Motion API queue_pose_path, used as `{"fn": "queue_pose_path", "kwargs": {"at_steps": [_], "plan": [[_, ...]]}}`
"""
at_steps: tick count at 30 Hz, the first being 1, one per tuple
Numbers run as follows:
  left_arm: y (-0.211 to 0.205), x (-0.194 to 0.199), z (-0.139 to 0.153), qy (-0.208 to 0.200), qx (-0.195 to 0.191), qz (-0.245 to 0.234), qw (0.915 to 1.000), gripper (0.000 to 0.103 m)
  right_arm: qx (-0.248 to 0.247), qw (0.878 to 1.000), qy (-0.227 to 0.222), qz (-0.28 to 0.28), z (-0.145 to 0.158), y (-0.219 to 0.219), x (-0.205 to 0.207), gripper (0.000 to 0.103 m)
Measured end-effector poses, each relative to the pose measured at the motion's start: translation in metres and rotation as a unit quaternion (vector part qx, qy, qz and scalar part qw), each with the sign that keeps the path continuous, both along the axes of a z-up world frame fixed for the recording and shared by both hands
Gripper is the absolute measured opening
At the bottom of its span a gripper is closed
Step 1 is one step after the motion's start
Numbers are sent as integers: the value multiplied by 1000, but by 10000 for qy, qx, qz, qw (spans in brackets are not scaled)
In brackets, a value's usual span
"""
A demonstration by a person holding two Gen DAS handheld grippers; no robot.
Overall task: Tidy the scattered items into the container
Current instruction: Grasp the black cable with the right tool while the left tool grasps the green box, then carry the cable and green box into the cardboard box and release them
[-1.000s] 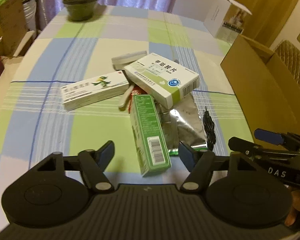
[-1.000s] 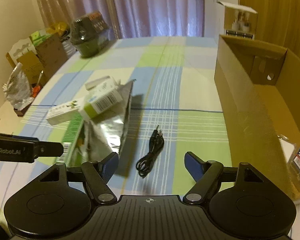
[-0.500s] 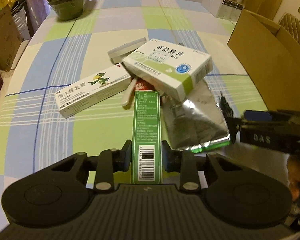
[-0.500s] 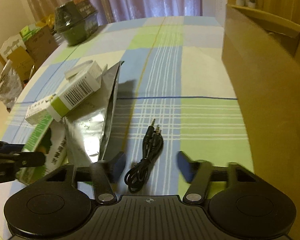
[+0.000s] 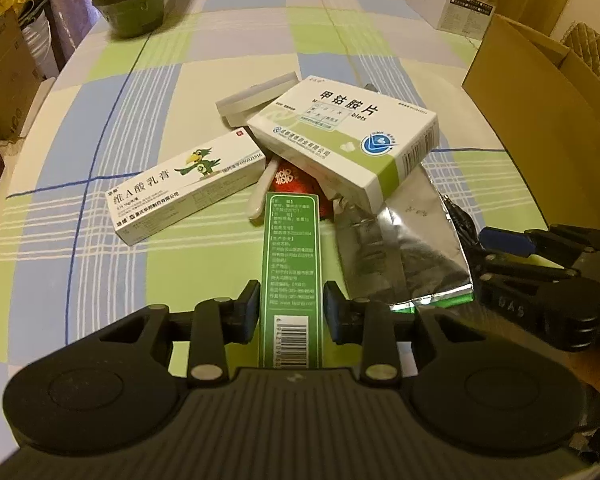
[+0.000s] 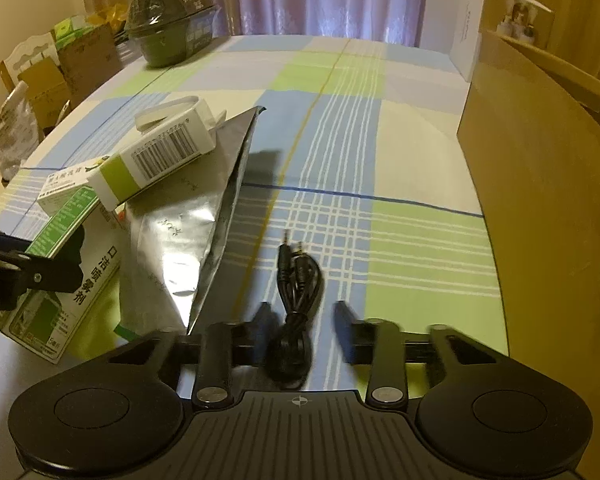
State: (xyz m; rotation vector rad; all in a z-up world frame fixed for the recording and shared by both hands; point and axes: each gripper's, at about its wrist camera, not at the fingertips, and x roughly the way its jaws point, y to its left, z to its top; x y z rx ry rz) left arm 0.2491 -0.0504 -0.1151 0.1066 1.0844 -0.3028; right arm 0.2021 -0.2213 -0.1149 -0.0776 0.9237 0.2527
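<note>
Left tool [image 5: 291, 307]: clenched on the long green cardboard box [image 5: 293, 264] at its barcode end, so the far end lifts clear of the pile.
Right tool [image 6: 302, 322]: released, fingers straddling the coiled black audio cable [image 6: 296, 304] on the checked surface [image 6: 420, 248]; blurred.
Container: brown cardboard carton [image 6: 540, 184], at the right, near the cable.
Pile: white-and-green medicine box [image 5: 344, 140] leans on the silver foil pouch [image 5: 404, 248].

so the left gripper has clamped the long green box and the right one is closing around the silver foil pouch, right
Not quite. The left gripper is indeed clamped on the long green box, but the right gripper is closing around the black audio cable, not the silver foil pouch, which lies beside it. The right wrist view shows the cable between its fingers.
</note>
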Motion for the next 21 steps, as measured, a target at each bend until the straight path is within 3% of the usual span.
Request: {"fn": "queue_pose_path", "kwargs": {"at_steps": [1, 2, 11, 21], "plan": [[0, 1, -1, 23, 8, 3, 10000, 27, 0, 10000, 9, -5, 0, 0, 1, 26], [0, 1, -2, 46, 21, 0, 10000, 27, -9, 10000, 17, -2, 1, 0, 3, 17], [14, -12, 6, 93, -198, 200, 9996, 25, -2, 10000, 28, -57, 7, -11, -12, 16], [23, -50, 32, -3, -276, 267, 9993, 25, 259, 9992, -159, -251, 44, -20, -48, 16]]}}
